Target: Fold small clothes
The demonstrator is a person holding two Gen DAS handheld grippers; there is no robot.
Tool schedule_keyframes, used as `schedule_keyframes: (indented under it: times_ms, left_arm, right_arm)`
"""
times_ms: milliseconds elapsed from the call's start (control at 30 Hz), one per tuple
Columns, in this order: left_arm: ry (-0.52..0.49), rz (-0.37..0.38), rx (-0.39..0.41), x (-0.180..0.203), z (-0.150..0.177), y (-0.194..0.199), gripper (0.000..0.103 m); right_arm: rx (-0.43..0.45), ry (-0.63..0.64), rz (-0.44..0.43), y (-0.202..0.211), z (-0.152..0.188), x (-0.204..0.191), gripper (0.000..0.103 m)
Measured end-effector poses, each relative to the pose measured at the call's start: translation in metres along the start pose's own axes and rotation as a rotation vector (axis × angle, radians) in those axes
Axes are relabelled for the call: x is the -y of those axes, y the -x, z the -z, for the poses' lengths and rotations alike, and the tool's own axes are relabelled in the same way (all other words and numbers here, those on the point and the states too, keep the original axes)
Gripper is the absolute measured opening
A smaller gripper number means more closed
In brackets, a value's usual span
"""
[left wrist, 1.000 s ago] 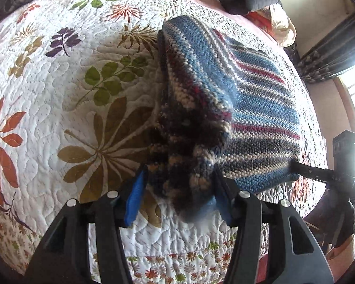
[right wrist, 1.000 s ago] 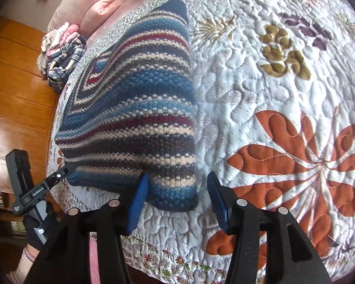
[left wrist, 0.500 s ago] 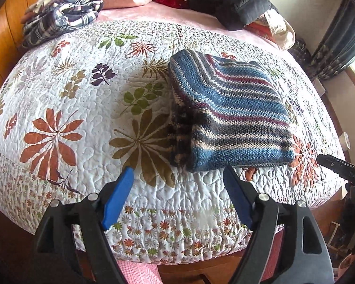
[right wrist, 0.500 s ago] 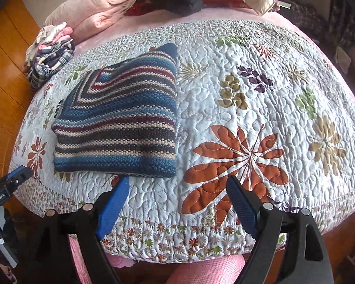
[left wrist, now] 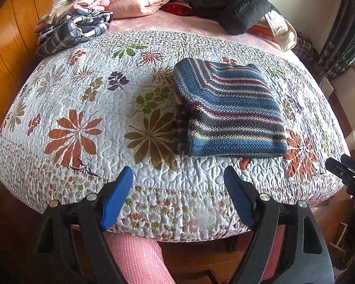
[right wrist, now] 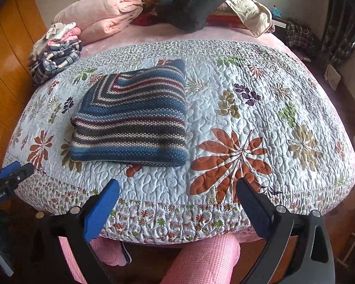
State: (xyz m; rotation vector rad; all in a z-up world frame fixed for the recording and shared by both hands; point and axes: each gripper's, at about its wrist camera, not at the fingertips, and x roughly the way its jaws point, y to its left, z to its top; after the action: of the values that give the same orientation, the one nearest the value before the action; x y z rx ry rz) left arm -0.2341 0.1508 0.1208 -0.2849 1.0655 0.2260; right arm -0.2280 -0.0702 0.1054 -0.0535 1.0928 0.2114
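Folded striped knit [right wrist: 132, 118] lies on floral quilt [right wrist: 260, 94].

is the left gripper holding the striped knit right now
No, the left gripper is open and empty, pulled back from the bed edge, while the folded striped knit lies alone on the quilt.

The right gripper [left wrist: 348, 172] was cut off by the left wrist view's edge; the sweater's [right wrist: 132, 118] underlayers lay hidden.

Bed's leaf-print quilt [right wrist: 260, 99] carries the folded striped knit sweater [right wrist: 132, 120] at nine o'clock; plaid clothes pile [right wrist: 55, 59] at ten.
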Motion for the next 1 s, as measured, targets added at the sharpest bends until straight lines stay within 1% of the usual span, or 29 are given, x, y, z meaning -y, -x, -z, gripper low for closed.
schedule_keyframes:
  times_ms: [100,200,267,367,433,533,600,900,1000]
  left_arm:
    - [-0.010,-0.030,0.005,0.002,0.004,0.007,0.080]
    - [-0.018,-0.036,0.014,0.006,0.009,0.016,0.082]
    - [-0.025,-0.047,0.020,0.008,0.013,0.021,0.085]
    - [-0.048,-0.074,0.040,0.013,0.017,0.030,0.086]
    - [-0.051,-0.076,0.048,0.015,0.019,0.035,0.087]
    - [-0.045,-0.074,0.055,0.017,0.022,0.042,0.088]
    - [-0.048,-0.086,0.062,0.018,0.024,0.045,0.089]
    - [-0.067,-0.122,0.072,0.022,0.027,0.047,0.089]
    - [-0.068,-0.122,0.070,0.024,0.025,0.047,0.089]
  right_arm:
    - [0.003,0.009,0.014,0.005,0.004,-0.004,0.099]
    - [0.002,0.008,0.011,0.011,0.009,-0.008,0.099]
    - [0.002,0.011,0.013,0.015,0.012,-0.011,0.099]
    - [0.000,0.023,0.030,0.021,0.016,-0.018,0.099]
    - [0.010,0.031,0.029,0.025,0.018,-0.020,0.099]
    - [0.012,0.038,0.064,0.030,0.019,-0.024,0.099]
    - [0.012,0.038,0.078,0.032,0.018,-0.024,0.099]
    - [0.021,0.015,0.028,0.038,0.014,-0.025,0.099]
    - [0.026,0.014,0.034,0.041,0.013,-0.026,0.099]
